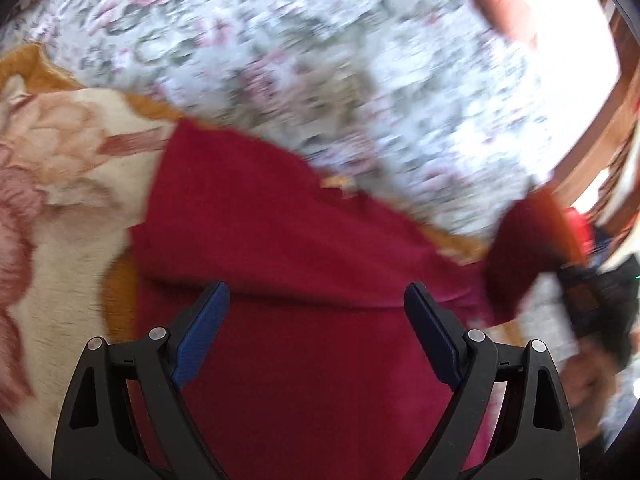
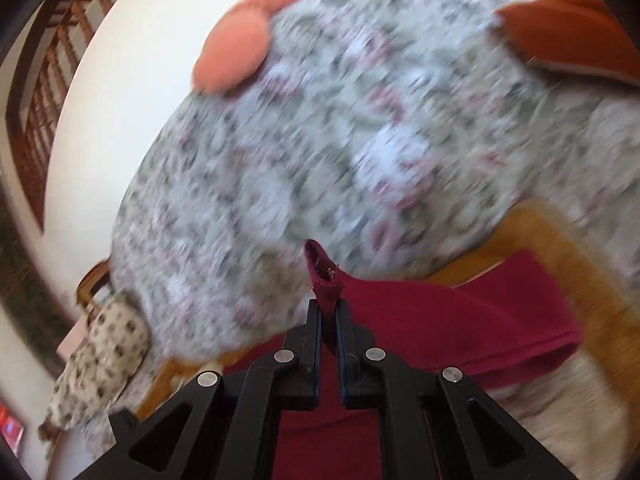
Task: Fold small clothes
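Left gripper (image 1: 316, 316), black frame with blue pads, sits nearest the lens with jaws spread wide and nothing between them. It hangs just above the dark red soft fabric garment (image 1: 280, 240), probably free so it can pin or smooth the cloth while the other hand carries the fold.

Right gripper (image 2: 329, 320) has its jaws pressed nearly together on a corner of the same garment (image 2: 440, 320); a small tuft of hem sticks up past the tips. Corner grip makes sense: pulling one corner drags a whole edge over. In the left wrist view the right gripper shows at the right edge, blurred, with a bunch of red cloth near it.

The garment lies on a cream plush blanket with pink flower pattern and orange border (image 1: 60, 160), which lies over a grey-white floral bedspread (image 1: 320, 60). In the right wrist view the far part of the garment looks doubled over into a rounded edge, so a fold seems partly under way; exact garment type cannot be told.

Both views are motion-blurred. Also visible: a salmon-pink round cushion (image 2: 236, 52), an orange cushion (image 2: 572, 36) and a spotted cream pillow (image 2: 104, 364) at the bed's edges, wooden railing (image 2: 36, 100) behind.

Judgement: mid-fold, the lifted corner needs carrying across and laying flat; a thin corner pinch could slip.
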{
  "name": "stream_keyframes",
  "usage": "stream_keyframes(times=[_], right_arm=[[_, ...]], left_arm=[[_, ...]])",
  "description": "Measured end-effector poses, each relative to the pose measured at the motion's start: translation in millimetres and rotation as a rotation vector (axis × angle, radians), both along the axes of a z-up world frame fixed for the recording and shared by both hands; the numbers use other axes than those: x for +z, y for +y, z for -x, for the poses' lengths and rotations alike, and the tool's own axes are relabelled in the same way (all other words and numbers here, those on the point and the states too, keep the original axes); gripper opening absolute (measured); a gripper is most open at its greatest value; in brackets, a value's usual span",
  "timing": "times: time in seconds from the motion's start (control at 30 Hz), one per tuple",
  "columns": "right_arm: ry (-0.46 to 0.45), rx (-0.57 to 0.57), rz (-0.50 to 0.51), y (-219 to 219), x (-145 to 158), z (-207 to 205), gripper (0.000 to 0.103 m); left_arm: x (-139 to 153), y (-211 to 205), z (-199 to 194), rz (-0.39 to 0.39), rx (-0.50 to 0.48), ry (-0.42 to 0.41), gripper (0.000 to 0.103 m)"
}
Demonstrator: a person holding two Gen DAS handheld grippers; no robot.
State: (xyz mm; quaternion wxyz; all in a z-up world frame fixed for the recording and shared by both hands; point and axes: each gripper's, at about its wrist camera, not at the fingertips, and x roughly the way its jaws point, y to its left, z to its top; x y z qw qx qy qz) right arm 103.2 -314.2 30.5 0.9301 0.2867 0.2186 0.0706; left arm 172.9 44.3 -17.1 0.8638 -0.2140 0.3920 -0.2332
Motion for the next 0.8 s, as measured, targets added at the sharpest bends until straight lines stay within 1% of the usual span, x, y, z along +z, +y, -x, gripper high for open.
stream_keyframes(times=[0.07,0.13,0.2,0.23,0.27,0.3,0.33,0.4,0.43,0.5,0.53,0.57,0.63,0.67,0.73,0.8], right_arm=[[0.045,0.063,0.097,35,-13,-15,0.006],[0.099,0.094,0.154,53,-30,-29,0.006],[0.149,0.103,0.153,58,-50,-36,0.006],[0.166,0.099,0.147,59,-57,-39,0.006],[0.177,0.095,0.136,60,-62,-39,0.006],[0.173,0.096,0.127,61,-63,-39,0.006],[0.159,0.1,0.128,61,-61,-40,0.006],[0.147,0.128,0.127,64,-60,-42,0.006],[0.148,0.147,0.122,64,-61,-44,0.006],[0.17,0.187,0.113,65,-70,-48,0.008],[0.186,0.2,0.11,66,-74,-51,0.009],[0.214,0.204,0.118,67,-82,-56,0.014],[0.249,0.216,0.11,66,-91,-59,0.022],[0.278,0.228,0.096,63,-94,-61,0.025],[0.302,0.235,0.07,57,-90,-57,0.029],[0.314,0.233,0.086,51,-82,-48,0.03]], left_arm=[[7,-12,-3,0.064,-0.043,0.02,0.089],[10,-28,-9,0.133,-0.092,0.039,0.089],[12,-46,-20,0.194,-0.142,0.062,0.089],[11,-59,-30,0.24,-0.179,0.093,0.089],[9,-73,-40,0.281,-0.22,0.14,0.089],[7,-86,-50,0.291,-0.243,0.187,0.089],[6,-102,-59,0.262,-0.253,0.216,0.089],[8,-119,-67,0.236,-0.269,0.211,0.089],[4,-128,-73,0.247,-0.287,0.235,0.089],[-13,-143,-85,0.288,-0.314,0.337,0.089],[-20,-149,-88,0.293,-0.328,0.373,0.089],[-24,-154,-89,0.285,-0.338,0.389,0.089],[-29,-160,-90,0.238,-0.325,0.389,0.089],[-30,-162,-90,0.237,-0.322,0.389,0.089],[-32,-159,-88,0.247,-0.312,0.385,0.089],[-35,-156,-88,0.257,-0.312,0.387,0.089]])
